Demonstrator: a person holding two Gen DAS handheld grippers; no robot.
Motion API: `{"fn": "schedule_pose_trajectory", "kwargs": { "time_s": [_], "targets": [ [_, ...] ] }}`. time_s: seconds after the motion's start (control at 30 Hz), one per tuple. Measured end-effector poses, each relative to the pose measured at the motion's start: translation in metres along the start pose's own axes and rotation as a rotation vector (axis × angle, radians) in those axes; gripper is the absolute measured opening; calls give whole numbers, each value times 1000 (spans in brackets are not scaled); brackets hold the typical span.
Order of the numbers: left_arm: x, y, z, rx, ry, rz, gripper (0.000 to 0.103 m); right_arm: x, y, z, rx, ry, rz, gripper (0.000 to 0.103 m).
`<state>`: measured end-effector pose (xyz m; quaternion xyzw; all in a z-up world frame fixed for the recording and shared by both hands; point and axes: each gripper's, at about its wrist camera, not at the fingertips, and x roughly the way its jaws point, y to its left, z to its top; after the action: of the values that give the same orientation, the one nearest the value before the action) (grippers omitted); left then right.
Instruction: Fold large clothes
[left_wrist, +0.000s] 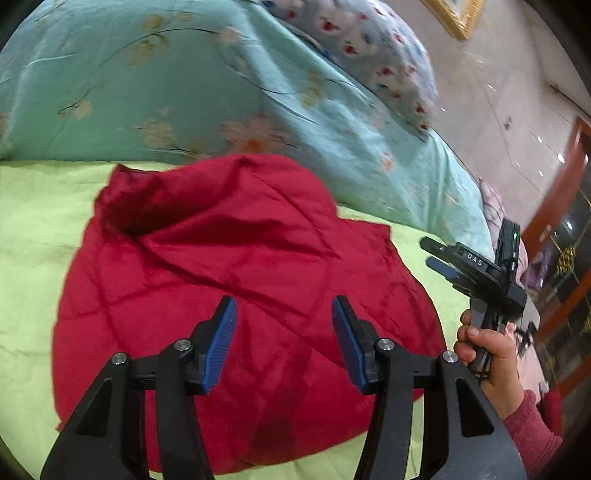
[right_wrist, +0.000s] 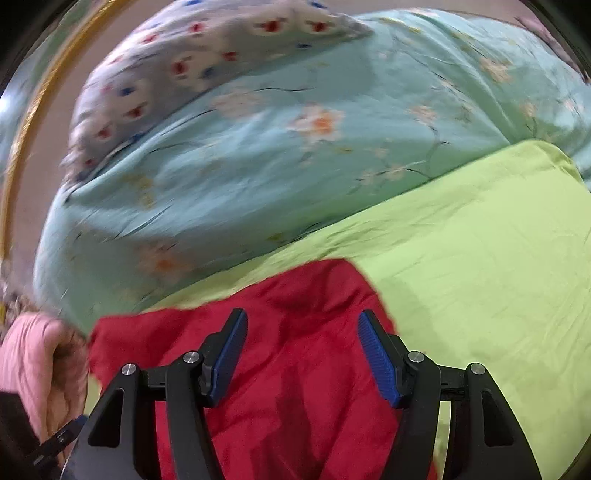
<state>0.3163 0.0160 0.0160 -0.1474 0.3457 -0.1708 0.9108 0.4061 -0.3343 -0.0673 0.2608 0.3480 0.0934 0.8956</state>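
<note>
While the bed (left_wrist: 29, 229) carries the red garment (left_wrist: 229, 280) bunched at frame centre on its green sheet, a fold appears just released. Left gripper (left_wrist: 284, 317) and right gripper (right_wrist: 303, 332) hover above it, jaws open, gripping nothing. Next: select an edge and regrasp.

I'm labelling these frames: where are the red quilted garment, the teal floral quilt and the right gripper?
red quilted garment (left_wrist: 236, 266), left wrist view, middle of its top side.
teal floral quilt (right_wrist: 258, 173), right wrist view, its front slope.
right gripper (right_wrist: 302, 356), right wrist view, between its fingertips.
</note>
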Motion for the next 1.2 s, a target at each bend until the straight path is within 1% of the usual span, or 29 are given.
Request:
{"fn": "schedule_pose_trajectory", "kwargs": {
  "time_s": [0.07,0.17,0.3,0.37,0.4,0.5,0.57,0.6,0.7,0.8,0.83,0.87,0.9,0.97,1.0,1.1,1.2],
  "targets": [
    [4,-8,-3,30,9,-3,52,-5,12,-9,-36,13,29,65],
    [16,-9,1,46,30,11,52,-10,37,-27,-129,49,70,65],
    [39,-3,5,55,69,52,52,-2,61,-43,-253,87,88,65],
    [54,2,5,58,98,92,52,13,70,-47,-317,118,62,64],
    [67,6,8,59,130,119,54,21,72,-48,-341,135,38,64],
    [90,19,13,47,154,179,54,52,72,-51,-425,181,-68,63],
    [102,29,21,43,149,245,52,67,64,-49,-417,215,-111,66],
    [107,33,25,37,153,274,52,71,58,-47,-400,219,-114,67],
    [117,52,38,-25,162,301,51,77,43,-40,-369,204,-162,68],
    [126,65,48,-24,160,352,50,85,20,-31,-298,210,-187,68],
    [130,70,51,-24,161,378,50,87,16,-29,-292,206,-211,68],
    [134,74,53,-35,166,382,50,90,10,-26,-279,202,-236,68],
    [137,80,55,-48,170,381,50,93,5,-26,-263,205,-238,68],
    [144,88,59,-52,164,402,50,101,-4,-23,-231,220,-251,79],
    [146,92,60,-61,163,410,50,103,-7,-23,-224,224,-251,80],
    [153,108,62,-119,166,383,50,108,-14,-20,-197,228,-244,81],
    [156,110,63,-105,160,402,52,109,-14,-22,-192,227,-245,82]
  ]
}}
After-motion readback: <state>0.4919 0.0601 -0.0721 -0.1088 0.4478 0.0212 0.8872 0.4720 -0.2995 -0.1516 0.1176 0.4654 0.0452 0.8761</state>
